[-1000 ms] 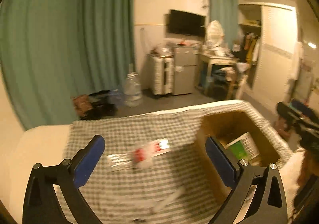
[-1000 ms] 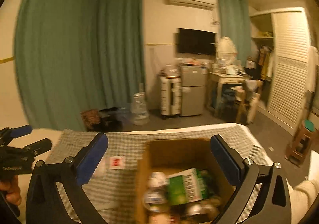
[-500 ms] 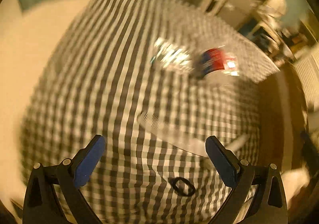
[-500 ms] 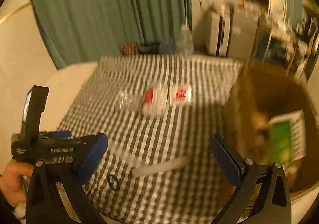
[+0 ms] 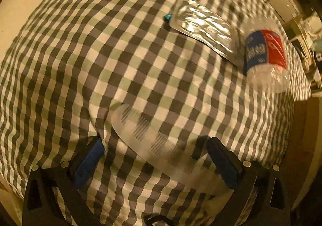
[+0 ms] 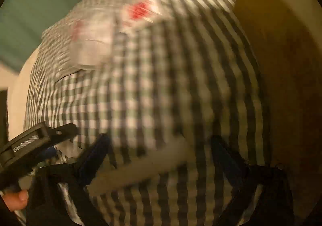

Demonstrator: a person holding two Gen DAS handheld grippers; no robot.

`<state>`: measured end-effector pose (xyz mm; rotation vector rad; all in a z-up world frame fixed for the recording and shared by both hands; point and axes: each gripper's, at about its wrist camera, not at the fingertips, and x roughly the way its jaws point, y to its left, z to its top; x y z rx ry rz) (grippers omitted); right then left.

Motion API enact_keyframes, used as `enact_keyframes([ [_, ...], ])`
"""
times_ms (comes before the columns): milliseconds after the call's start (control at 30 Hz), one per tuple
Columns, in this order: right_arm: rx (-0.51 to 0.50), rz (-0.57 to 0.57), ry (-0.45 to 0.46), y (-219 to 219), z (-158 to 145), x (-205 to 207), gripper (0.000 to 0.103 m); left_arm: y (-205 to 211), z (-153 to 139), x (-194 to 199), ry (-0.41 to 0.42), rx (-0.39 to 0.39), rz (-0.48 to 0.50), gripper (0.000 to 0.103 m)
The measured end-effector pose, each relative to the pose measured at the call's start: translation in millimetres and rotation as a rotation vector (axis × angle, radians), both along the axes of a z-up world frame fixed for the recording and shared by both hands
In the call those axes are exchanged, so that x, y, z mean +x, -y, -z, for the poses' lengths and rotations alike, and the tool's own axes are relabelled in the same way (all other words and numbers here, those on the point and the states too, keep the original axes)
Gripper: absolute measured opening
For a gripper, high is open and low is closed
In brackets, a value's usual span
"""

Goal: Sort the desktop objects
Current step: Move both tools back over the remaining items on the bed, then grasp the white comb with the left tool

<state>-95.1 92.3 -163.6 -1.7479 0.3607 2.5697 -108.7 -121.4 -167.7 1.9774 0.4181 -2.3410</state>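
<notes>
While both grippers point steeply down at the checked cloth [image 5: 124,49], I note my left gripper [image 5: 155,155] wide, straddling a clear comb [image 5: 153,141] that lies flat between its fingers, pads apart from it. Foil blister pack [image 5: 203,27] and bottle [image 5: 265,59] lie farther off, touching. My right gripper [image 6: 161,157] stands partly spread, jaws closing; a pale stick [image 6: 140,167] lies between them, too blurred to tell contact. Left gripper's body and a fingertip show at lower left in that view.
</notes>
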Motion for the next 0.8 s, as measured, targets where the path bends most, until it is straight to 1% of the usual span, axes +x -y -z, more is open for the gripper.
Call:
enact_keyframes([
  [33,0.064,-0.022,-0.022,4.6,-4.1,2.0,0.013,-1.0,-1.8,4.4,-0.009,-0.011,0.008,0.094],
  [67,0.034,-0.033,-0.034,2.5,-5.3,5.0,0.014,0.1,-4.4,9.2,-0.018,-0.027,0.000,0.081],
  [100,0.012,-0.041,-0.032,-0.3,-5.7,7.4,0.014,2.0,-7.5,14.1,-0.028,-0.027,-0.012,0.071],
  [133,-0.004,-0.046,-0.039,-4.0,-5.2,10.6,0.014,5.0,-12.1,18.8,-0.038,-0.031,-0.025,0.050],
  [167,-0.028,-0.039,-0.046,-10.4,-6.5,15.3,0.013,7.8,-15.9,22.5,-0.047,-0.014,-0.036,0.028],
  [200,-0.050,-0.034,-0.050,-14.8,-9.1,18.7,0.013,11.6,-17.9,26.4,-0.048,0.019,-0.041,0.016],
  [233,-0.072,-0.034,-0.057,-18.0,-13.5,22.2,0.012,13.4,-18.9,28.7,-0.046,0.037,-0.037,0.015],
  [267,-0.085,-0.044,-0.078,-19.4,-21.1,27.4,0.011,14.9,-20.2,31.6,-0.048,0.050,-0.039,0.011],
  [333,-0.088,-0.070,-0.128,-18.9,-37.2,36.7,0.010,21.3,-26.7,40.0,-0.052,0.089,-0.058,0.006],
  [367,-0.095,-0.080,-0.147,-19.7,-40.3,38.9,0.008,24.5,-32.8,44.1,-0.061,0.100,-0.068,0.004],
  [400,-0.104,-0.089,-0.173,-18.0,-49.6,43.2,0.005,27.1,-41.4,49.8,-0.078,0.103,-0.075,0.003],
  [467,-0.122,-0.110,-0.222,-18.3,-69.0,53.2,0.004,30.8,-54.6,57.5,-0.106,0.109,-0.080,0.003],
  [500,-0.129,-0.117,-0.238,-17.9,-74.8,55.0,0.003,33.2,-66.0,64.0,-0.132,0.108,-0.080,0.003],
  [567,-0.152,-0.128,-0.268,-20.6,-89.8,60.0,0.000,38.6,-87.3,54.5,-0.175,0.105,-0.081,0.003],
  [600,-0.166,-0.128,-0.282,-24.8,-96.2,64.1,0.000,40.8,-101.3,60.2,-0.210,0.105,-0.077,0.003],
  [633,-0.175,-0.129,-0.305,-27.0,-105.6,69.5,0.000,52.9,-113.8,51.7,-0.231,0.109,-0.076,0.003],
  [667,-0.174,-0.131,-0.323,-20.6,-110.8,67.1,0.000,55.3,-126.5,51.9,-0.256,0.108,-0.075,0.003],
  [700,-0.165,-0.137,-0.356,-14.5,-123.2,68.5,0.000,55.8,-143.5,58.0,-0.300,0.103,-0.067,0.003],
  [733,-0.156,-0.143,-0.383,-14.8,-131.9,72.3,0.000,52.3,-152.6,51.9,-0.330,0.100,-0.057,0.003],
  [800,-0.134,-0.152,-0.440,-14.2,-154.6,82.0,0.000,48.6,-183.2,62.0,-0.412,0.096,-0.022,0.003],
])
